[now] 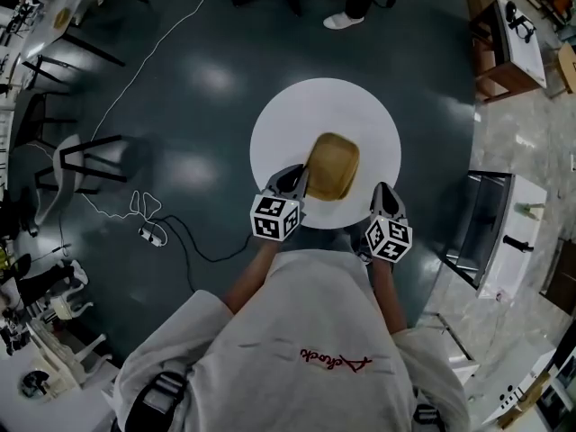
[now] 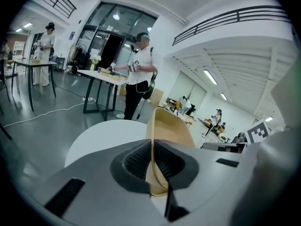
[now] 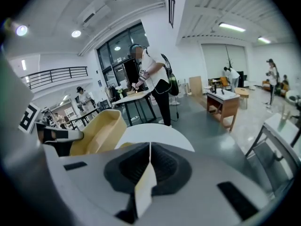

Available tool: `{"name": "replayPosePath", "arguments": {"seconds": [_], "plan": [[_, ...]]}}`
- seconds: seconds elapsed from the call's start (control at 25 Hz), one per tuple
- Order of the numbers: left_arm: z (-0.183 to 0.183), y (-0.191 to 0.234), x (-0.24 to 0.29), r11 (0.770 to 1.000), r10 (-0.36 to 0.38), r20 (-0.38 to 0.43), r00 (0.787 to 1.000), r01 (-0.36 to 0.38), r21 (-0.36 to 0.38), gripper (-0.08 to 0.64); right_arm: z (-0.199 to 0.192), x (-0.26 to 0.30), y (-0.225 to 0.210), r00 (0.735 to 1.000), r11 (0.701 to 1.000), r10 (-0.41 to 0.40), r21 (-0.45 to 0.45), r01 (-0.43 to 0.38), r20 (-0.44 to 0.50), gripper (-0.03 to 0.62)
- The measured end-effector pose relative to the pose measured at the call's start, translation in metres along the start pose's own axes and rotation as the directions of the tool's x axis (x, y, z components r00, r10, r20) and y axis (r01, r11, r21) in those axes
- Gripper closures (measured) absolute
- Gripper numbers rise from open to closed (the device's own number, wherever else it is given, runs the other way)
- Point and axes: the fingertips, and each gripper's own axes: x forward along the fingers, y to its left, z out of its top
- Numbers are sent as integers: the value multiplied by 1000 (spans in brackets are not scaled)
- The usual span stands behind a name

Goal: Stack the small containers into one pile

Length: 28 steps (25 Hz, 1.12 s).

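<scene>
A tan container (image 1: 333, 165) hangs tilted over the round white table (image 1: 279, 124). My left gripper (image 1: 301, 176) is shut on the container's near left rim. In the left gripper view the thin tan wall (image 2: 171, 126) runs straight between the closed pads of the left gripper (image 2: 152, 149). My right gripper (image 1: 385, 192) is to the right of the container, over the table's front right edge and apart from it. The right gripper (image 3: 149, 149) is shut in its own view. A pale sliver shows behind the pads; I cannot tell what it is. The container (image 3: 96, 133) lies to its left there.
A person (image 2: 138, 69) stands beyond the table; their shoes (image 1: 346, 16) show at the top. A cable and power strip (image 1: 148, 232) lie on the dark floor at left, near a chair (image 1: 72, 165). A metal rack (image 1: 486, 228) and wooden desk (image 1: 504, 52) stand at right.
</scene>
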Motion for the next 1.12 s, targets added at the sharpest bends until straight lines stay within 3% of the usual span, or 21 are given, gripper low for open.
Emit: {"name": "replayPosePath", "arguments": {"seconds": [0.44,0.72,0.92,0.96,1.0,1.12], "plan": [[-40,-15,37,999,16,-74,997,-19,-42,535,-7,-16,-38,1000,1000,-22,6,22,-18,568],[-67,-4,49,989,40,-112,993,-55,-134,535,-9,-20,-58,999,999,-37,13,37,-22,568],[-80,-5,54,991,55,-135,989,-70,-115,531,-12,-20,-64,999,999,-35,16,36,-28,568],[-82,-6,55,992,50,-142,989,-65,-108,501,-13,-19,-64,999,999,-34,16,34,-29,568],[-83,-6,55,993,44,-146,988,-59,-101,420,-13,-19,-63,999,999,-32,16,32,-31,568],[-78,-8,53,997,45,-139,989,-53,-56,362,-13,-18,-61,999,1000,-25,15,25,-33,568]]}}
